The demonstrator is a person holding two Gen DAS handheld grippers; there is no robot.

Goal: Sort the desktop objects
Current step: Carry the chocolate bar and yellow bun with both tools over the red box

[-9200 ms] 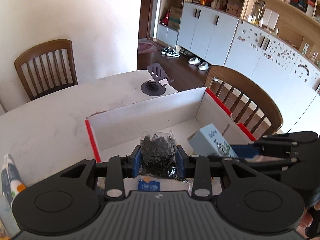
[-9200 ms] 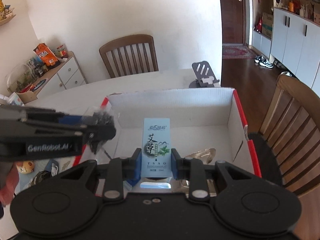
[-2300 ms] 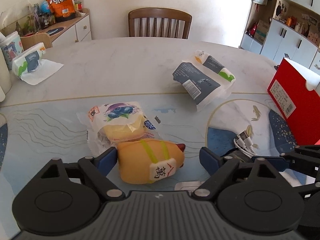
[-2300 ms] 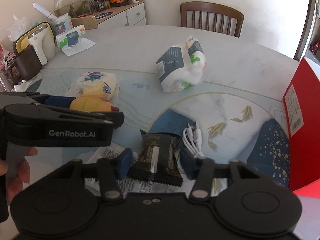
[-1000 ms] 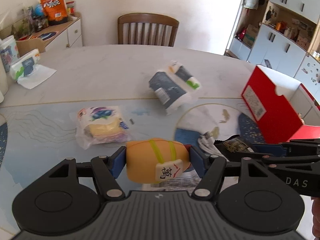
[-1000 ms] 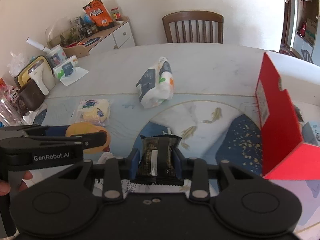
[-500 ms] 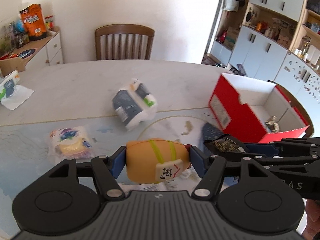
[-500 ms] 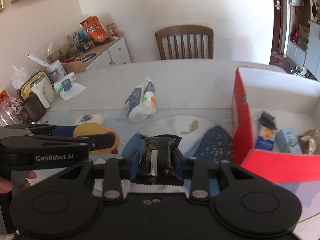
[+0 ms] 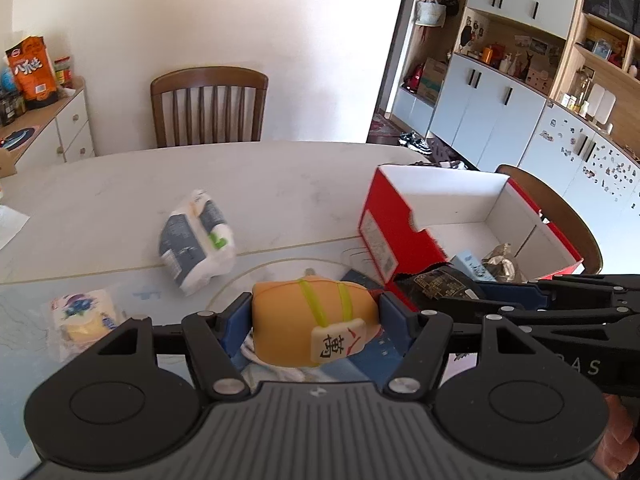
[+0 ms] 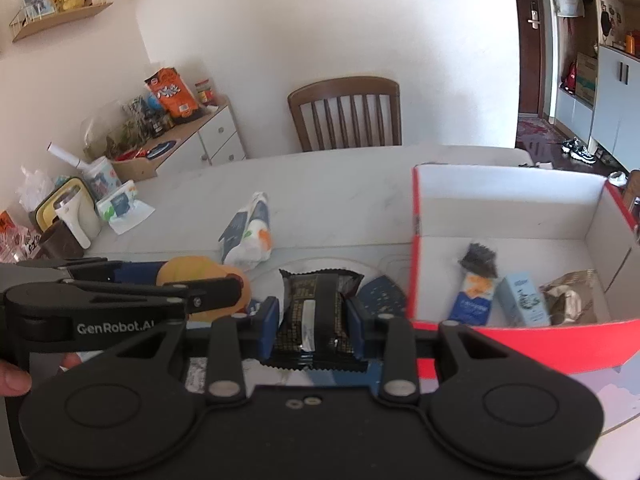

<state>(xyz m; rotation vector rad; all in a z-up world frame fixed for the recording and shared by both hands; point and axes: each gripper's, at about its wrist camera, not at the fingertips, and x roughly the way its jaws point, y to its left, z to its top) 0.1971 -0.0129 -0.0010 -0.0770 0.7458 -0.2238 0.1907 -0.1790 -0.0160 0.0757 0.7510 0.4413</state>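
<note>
My left gripper (image 9: 316, 316) is shut on an orange squishy toy (image 9: 310, 322) with yellow-green stripes and holds it above the table, left of the red box (image 9: 396, 236). My right gripper (image 10: 313, 320) is shut on a black snack packet (image 10: 316, 312), lifted beside the box's left wall (image 10: 414, 248). The packet also shows in the left wrist view (image 9: 436, 286). The open box holds a dark tea packet (image 10: 478, 264), a pale blue carton (image 10: 522, 300) and a crumpled shiny wrapper (image 10: 568, 300).
A tissue pack (image 9: 196, 236) lies on the white table (image 9: 280, 176). A wrapped bun (image 9: 84, 316) lies at the left. A chair (image 9: 208, 108) stands behind the table, another (image 9: 560, 216) past the box. A sideboard (image 10: 192, 140) with clutter is at the far left.
Both grippers, each holding its object, have risen and swung right toward the red box. The box interior and its contents now show more fully.
</note>
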